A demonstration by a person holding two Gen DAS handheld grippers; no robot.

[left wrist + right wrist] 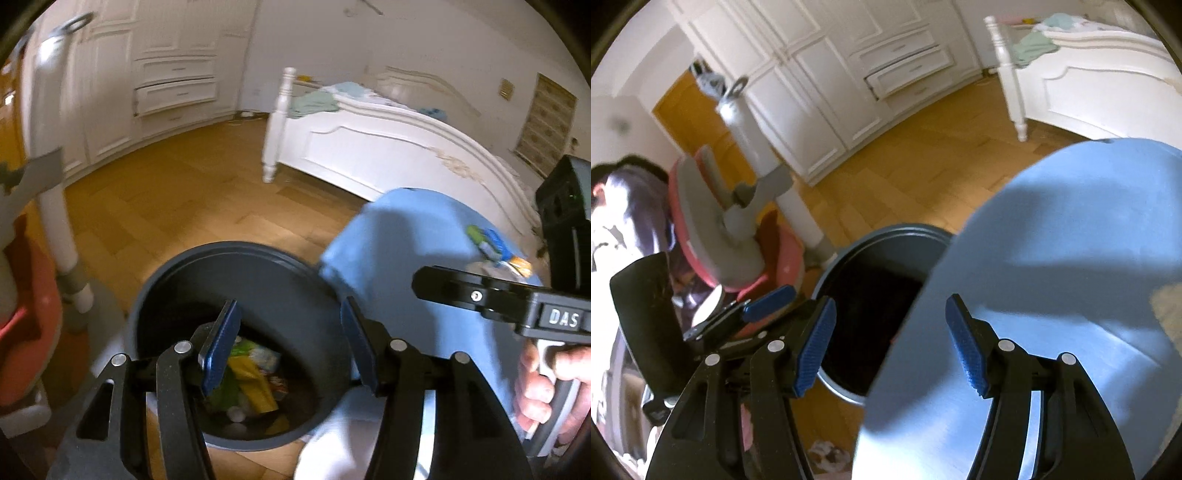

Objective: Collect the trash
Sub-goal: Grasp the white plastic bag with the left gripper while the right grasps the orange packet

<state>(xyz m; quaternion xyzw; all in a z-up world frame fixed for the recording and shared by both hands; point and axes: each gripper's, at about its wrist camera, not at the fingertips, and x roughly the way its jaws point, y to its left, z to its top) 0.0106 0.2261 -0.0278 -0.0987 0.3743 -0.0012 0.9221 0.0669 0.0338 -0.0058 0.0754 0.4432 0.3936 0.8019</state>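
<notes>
bedroom floor [155,206]: both grippers [291,350] agape over bin [236,258], blue lid [1071,240] alongside.

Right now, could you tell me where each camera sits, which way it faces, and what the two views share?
Left wrist: on the left hand-held gripper, angled down into the dark bin of trash; its open fingers, the right hand-held gripper and a hand show.
Right wrist: on the right hand-held gripper, angled down over the blue table; its open fingers and the left hand-held gripper show.
Shared: bin, blue table, white bed, wardrobe.
</notes>
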